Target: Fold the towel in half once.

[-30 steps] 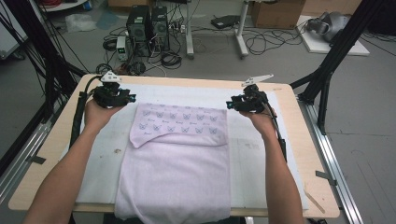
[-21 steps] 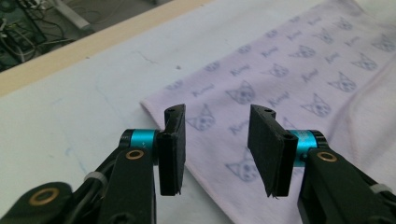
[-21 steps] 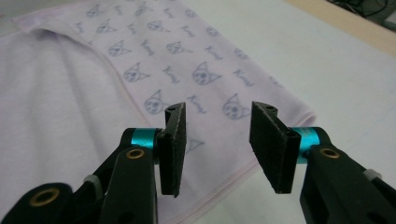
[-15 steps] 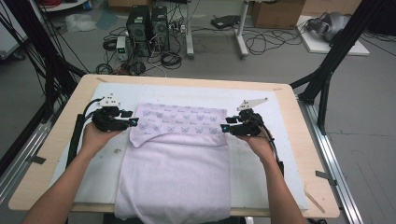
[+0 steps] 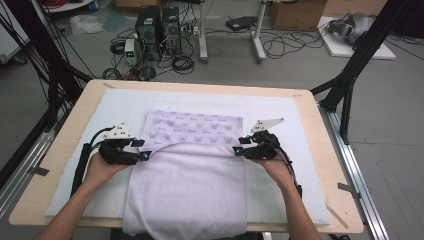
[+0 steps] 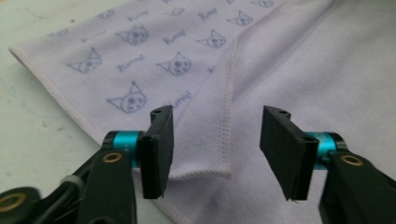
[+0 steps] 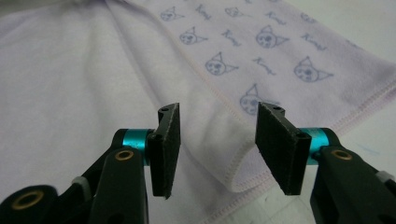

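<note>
From the high view, a lilac towel (image 5: 187, 185) lies on the white mat (image 5: 305, 150) of the worktop (image 5: 327, 125), its near part folded back over the cat-printed side, its near end hanging off the front edge. The left gripper (image 5: 141, 150) sits at the fold's left end, the right gripper (image 5: 239, 147) at its right end.

In the left gripper view, the jaws have just been opening and stand apart — the folded towel's corner (image 6: 219, 163) lies between them, unpinched.

In the right gripper view, the jaws have likewise been opening — the towel's hemmed corner (image 7: 238, 172) lies between them, free of the pads.
</note>
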Tool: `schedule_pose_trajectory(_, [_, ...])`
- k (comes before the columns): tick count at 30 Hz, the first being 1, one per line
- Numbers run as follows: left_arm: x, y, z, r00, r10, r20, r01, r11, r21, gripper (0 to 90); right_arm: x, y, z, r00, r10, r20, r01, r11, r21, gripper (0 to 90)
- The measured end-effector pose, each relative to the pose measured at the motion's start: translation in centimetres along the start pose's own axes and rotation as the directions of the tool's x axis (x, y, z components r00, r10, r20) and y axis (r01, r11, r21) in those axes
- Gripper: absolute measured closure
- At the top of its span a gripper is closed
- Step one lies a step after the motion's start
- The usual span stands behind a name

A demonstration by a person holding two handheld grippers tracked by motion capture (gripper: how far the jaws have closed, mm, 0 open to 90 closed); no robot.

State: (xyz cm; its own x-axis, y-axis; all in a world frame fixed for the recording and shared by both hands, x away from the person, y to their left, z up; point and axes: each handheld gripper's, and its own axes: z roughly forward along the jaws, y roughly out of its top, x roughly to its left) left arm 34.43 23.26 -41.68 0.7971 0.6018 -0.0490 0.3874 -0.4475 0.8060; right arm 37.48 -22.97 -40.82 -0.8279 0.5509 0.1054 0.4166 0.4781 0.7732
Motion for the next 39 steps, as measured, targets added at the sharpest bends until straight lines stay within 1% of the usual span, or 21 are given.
schedule_pose_trajectory(3, [-0.6, -0.3, 0.5, 0.9998, 0.010, 0.017, -0.010, 0.9999, 0.014, 40.9, -0.2, -0.4, 0.5, 0.9999, 0.010, 0.007, -0.010, 1.000, 0.014, 48.2])
schedule_pose_trajectory(6, [-0.9, -0.5, 1.2, 0.9997, 0.025, 0.006, -0.025, 0.9990, 0.038, 40.1, -0.4, -0.5, 1.1, 0.9994, 0.004, 0.035, -0.005, 0.999, 0.041, 47.2])
schedule_pose_trajectory(8, [-0.8, -0.5, 1.5, 0.9994, 0.035, -0.007, -0.034, 0.9977, 0.058, 42.3, -0.7, -0.6, 1.2, 0.9985, 0.011, 0.054, -0.013, 0.999, 0.036, 46.7])
schedule_pose_trajectory(11, [-0.4, -0.7, 1.8, 0.9992, 0.034, -0.023, -0.032, 0.9967, 0.075, 56.8, -1.3, -0.8, 1.1, 0.9977, 0.040, 0.054, -0.041, 0.999, 0.019, 47.3])
schedule_pose_trajectory(12, [-0.2, -0.8, 1.8, 0.9990, 0.039, -0.020, -0.037, 0.9959, 0.082, 66.1, -1.3, -0.8, 1.3, 0.9979, 0.044, 0.048, -0.045, 0.999, 0.027, 49.0])
schedule_pose_trajectory(13, [-0.2, -0.8, 1.8, 0.9990, 0.036, -0.024, -0.034, 0.9958, 0.085, 71.8, -1.3, -0.9, 1.5, 0.9983, 0.051, 0.030, -0.052, 0.998, 0.041, 54.8])
schedule_pose_trajectory(15, [-0.1, -0.8, 1.6, 0.9988, 0.042, -0.027, -0.040, 0.9953, 0.088, 84.3, -1.0, -0.9, 1.9, 0.9995, 0.030, -0.007, -0.030, 0.997, 0.077, 70.5])
schedule_pose_trajectory(16, [-0.1, -0.8, 1.4, 0.9987, 0.044, -0.028, -0.041, 0.9958, 0.082, 86.5, -0.9, -0.9, 1.9, 0.9996, 0.016, -0.024, -0.014, 0.996, 0.086, 79.0])
schedule_pose_trajectory(18, [-0.1, -0.6, 0.8, 0.9988, 0.041, -0.027, -0.039, 0.9972, 0.064, 89.5, -0.6, -0.7, 1.8, 0.9992, 0.002, -0.040, 0.002, 0.997, 0.078, 83.3])
schedule_pose_trajectory(21, [-0.3, -0.3, -0.2, 0.9982, 0.046, -0.039, -0.044, 0.9979, 0.048, 89.7, -0.2, -0.4, 0.7, 0.9987, -0.018, -0.048, 0.020, 0.999, 0.033, 84.3])
schedule_pose_trajectory(23, [-0.4, -0.3, -0.8, 0.9974, 0.053, -0.048, -0.051, 0.9977, 0.044, 89.7, 0.0, -0.3, -0.2, 0.9987, -0.012, -0.050, 0.013, 1.000, 0.014, 84.3])
schedule_pose_trajectory(25, [-0.6, -0.3, -1.4, 0.9976, 0.054, -0.043, -0.053, 0.9980, 0.035, 89.7, 0.4, -0.2, -0.8, 0.9984, -0.019, -0.053, 0.019, 1.000, 0.001, 84.3])
schedule_pose_trajectory(27, [-0.8, -0.4, -1.5, 0.9976, 0.063, -0.029, -0.062, 0.9977, 0.028, 89.6, 1.0, 0.0, -1.3, 0.9977, -0.043, -0.052, 0.043, 0.999, -0.002, 84.2])
schedule_pose_trajectory(28, [-0.9, -0.5, -1.3, 0.9973, 0.069, -0.025, -0.068, 0.9970, 0.038, 89.0, 1.2, 0.1, -1.3, 0.9971, -0.059, -0.048, 0.060, 0.998, 0.003, 84.1])
schedule_pose_trajectory(29, [-1.0, -0.5, -0.9, 0.9978, 0.061, -0.027, -0.059, 0.9972, 0.045, 81.0, 1.3, 0.1, -1.2, 0.9967, -0.069, -0.042, 0.070, 0.997, 0.012, 84.0])
schedule_pose_trajectory(30, [-1.1, -0.6, -0.4, 0.9981, 0.055, -0.030, -0.053, 0.9972, 0.052, 69.7, 1.4, 0.1, -1.0, 0.9969, -0.067, -0.040, 0.068, 0.997, 0.025, 83.7])
schedule_pose_trajectory(31, [-1.1, -0.7, 0.0, 0.9981, 0.054, -0.028, -0.052, 0.9968, 0.060, 62.0, 1.3, 0.0, -0.8, 0.9975, -0.060, -0.039, 0.061, 0.998, 0.035, 83.5])
schedule_pose_trajectory(34, [-1.0, -0.9, 1.2, 0.9970, 0.052, -0.058, -0.047, 0.9948, 0.090, 51.7, 1.1, -0.2, -0.1, 0.9979, -0.051, -0.039, 0.054, 0.996, 0.065, 82.9])
schedule_pose_trajectory(36, [-0.7, -1.1, 1.9, 0.9954, 0.047, -0.083, -0.038, 0.9936, 0.106, 49.4, 1.0, -0.2, 0.0, 0.9981, -0.049, -0.038, 0.051, 0.997, 0.063, 82.6])
schedule_pose_trajectory(38, [-0.4, -1.2, 2.3, 0.9938, 0.049, -0.099, -0.037, 0.9917, 0.123, 55.6, 0.8, -0.3, 0.2, 0.9983, -0.048, -0.034, 0.050, 0.997, 0.060, 82.1])
schedule_pose_trajectory(39, [-0.3, -1.2, 2.3, 0.9940, 0.043, -0.101, -0.032, 0.9931, 0.113, 58.4, 0.7, -0.3, 0.2, 0.9985, -0.044, -0.033, 0.046, 0.997, 0.062, 82.0])
